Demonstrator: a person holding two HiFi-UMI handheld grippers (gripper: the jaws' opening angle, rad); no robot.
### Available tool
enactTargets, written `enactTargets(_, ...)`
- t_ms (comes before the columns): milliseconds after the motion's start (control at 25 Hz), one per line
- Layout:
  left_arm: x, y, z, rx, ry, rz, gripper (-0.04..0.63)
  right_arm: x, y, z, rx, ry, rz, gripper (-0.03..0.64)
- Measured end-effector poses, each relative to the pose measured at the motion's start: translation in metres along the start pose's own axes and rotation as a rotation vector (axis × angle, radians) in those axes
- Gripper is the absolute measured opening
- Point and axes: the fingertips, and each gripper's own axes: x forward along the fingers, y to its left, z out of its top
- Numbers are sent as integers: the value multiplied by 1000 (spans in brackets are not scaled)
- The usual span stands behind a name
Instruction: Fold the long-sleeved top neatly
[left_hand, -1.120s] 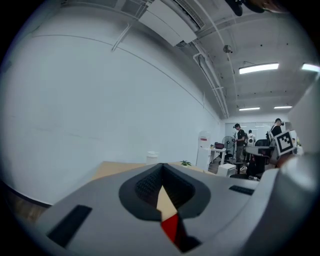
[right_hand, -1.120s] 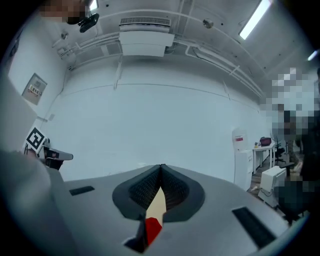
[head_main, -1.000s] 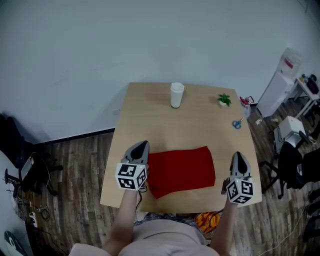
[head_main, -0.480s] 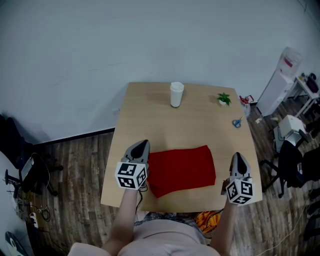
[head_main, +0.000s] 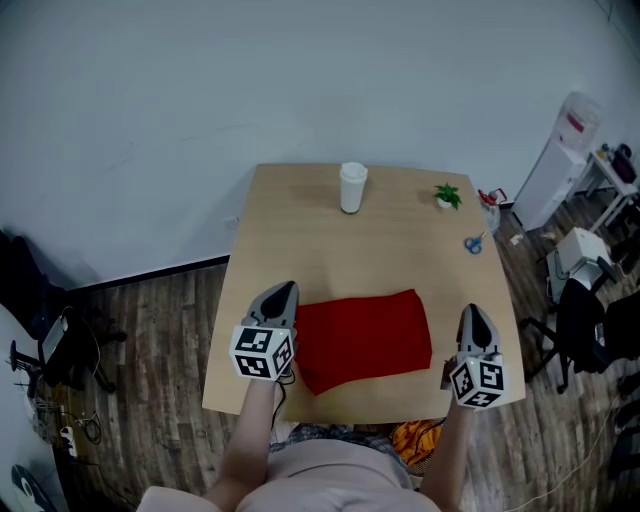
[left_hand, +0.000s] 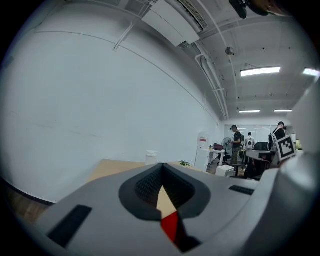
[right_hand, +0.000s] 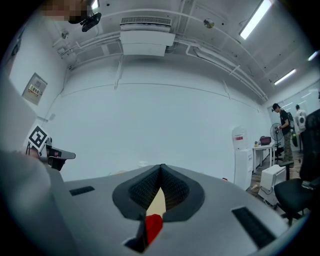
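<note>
The red long-sleeved top lies folded into a flat rectangle near the front edge of the wooden table. My left gripper hovers at the top's left edge, jaws shut with nothing in them. My right gripper is off the top's right edge, a short gap away, also shut and empty. In the left gripper view the closed left gripper shows a sliver of the red top below its tips. The right gripper view shows the same: the closed right gripper with the red top low behind it.
At the table's far side stand a white cup and a small green plant; blue scissors lie near the right edge. An orange object sits below the front edge. A water dispenser and a black chair are to the right.
My right gripper has edged slightly to the left, toward the top. The left gripper and the top have not moved.
</note>
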Motion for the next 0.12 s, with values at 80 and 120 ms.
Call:
enactTargets(80,0,-1,0,0,1,-3,2,-1,0,-1,2,3,-2,6)
enactTargets(120,0,-2,-1,0,1,-4,2,-2,0,-2,3,4,-3,6)
